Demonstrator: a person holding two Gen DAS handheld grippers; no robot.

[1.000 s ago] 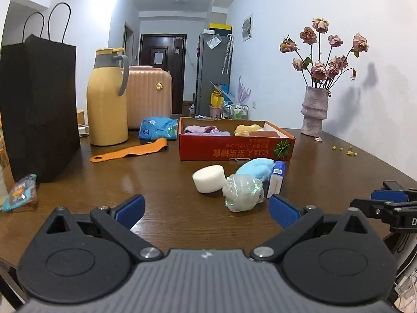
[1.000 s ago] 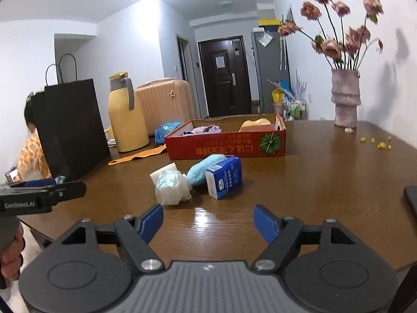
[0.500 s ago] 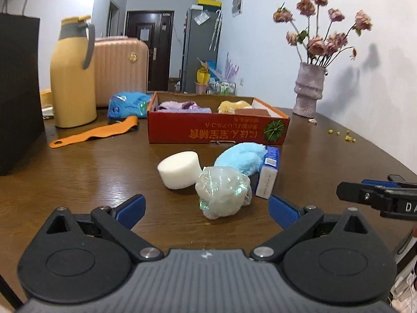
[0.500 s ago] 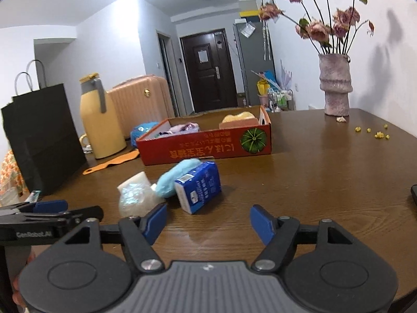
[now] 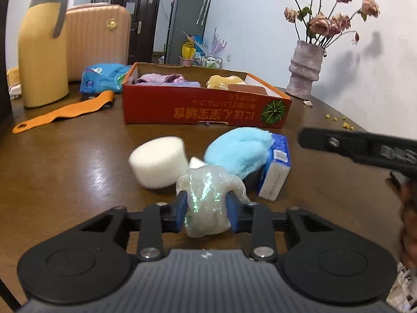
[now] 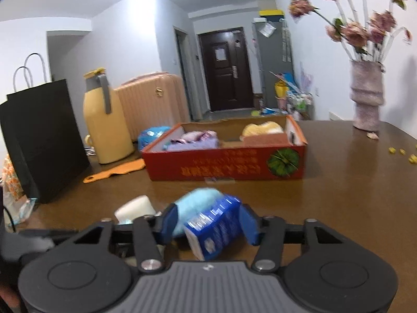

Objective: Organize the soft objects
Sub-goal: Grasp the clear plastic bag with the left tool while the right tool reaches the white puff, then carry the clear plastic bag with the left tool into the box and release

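In the left wrist view, the left gripper (image 5: 206, 210) squeezes a shiny clear squishy bag (image 5: 207, 200) between its blue pads, on the brown table (image 5: 78, 172). Just behind it sit a white foam roll (image 5: 159, 165), a fluffy blue ball (image 5: 238, 152) and a blue tissue pack (image 5: 276, 167). In the right wrist view, the right gripper (image 6: 209, 225) has its pads on both sides of the blue tissue pack (image 6: 215, 233), seemingly gripping it. The red box (image 6: 226, 161) stands farther back.

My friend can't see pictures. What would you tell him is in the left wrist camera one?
The left gripper squeezes a shiny, crinkly clear bundle over a brown table. Just beyond lie a white foam cylinder, a fluffy blue ball and a small blue-and-white carton, with an open red box of soft things behind them.
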